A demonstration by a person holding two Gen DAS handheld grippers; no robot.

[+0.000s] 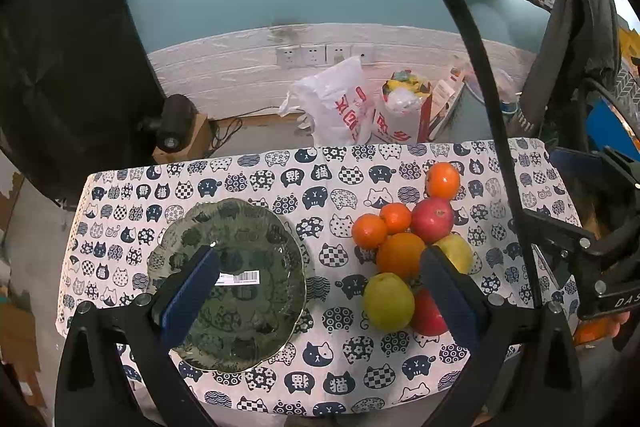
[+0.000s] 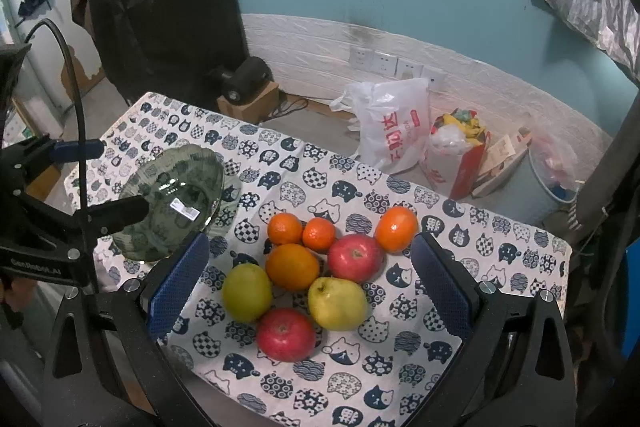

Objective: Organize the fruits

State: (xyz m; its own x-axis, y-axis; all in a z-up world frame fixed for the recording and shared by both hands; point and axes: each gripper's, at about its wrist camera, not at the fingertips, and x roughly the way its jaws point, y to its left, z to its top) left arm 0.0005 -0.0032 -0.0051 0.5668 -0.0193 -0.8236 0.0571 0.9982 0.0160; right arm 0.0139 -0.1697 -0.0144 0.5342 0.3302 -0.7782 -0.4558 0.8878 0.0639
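A green glass plate (image 1: 256,311) with a barcode sticker lies on the left of the cat-print tablecloth (image 1: 328,171); it also shows in the right wrist view (image 2: 168,187). A cluster of fruit sits to its right: several oranges (image 2: 292,266), two red apples (image 2: 354,257) and two yellow-green apples (image 2: 337,303). My left gripper (image 1: 320,259) is open and empty, above the gap between plate and fruit. My right gripper (image 2: 310,247) is open and empty, its fingers on either side of the fruit cluster, above it.
Beyond the table's far edge, white and red bags (image 1: 340,107) stand on the floor by a white brick wall. A black speaker on a box (image 1: 176,127) is at the far left. A dark jacket (image 1: 576,39) hangs at right.
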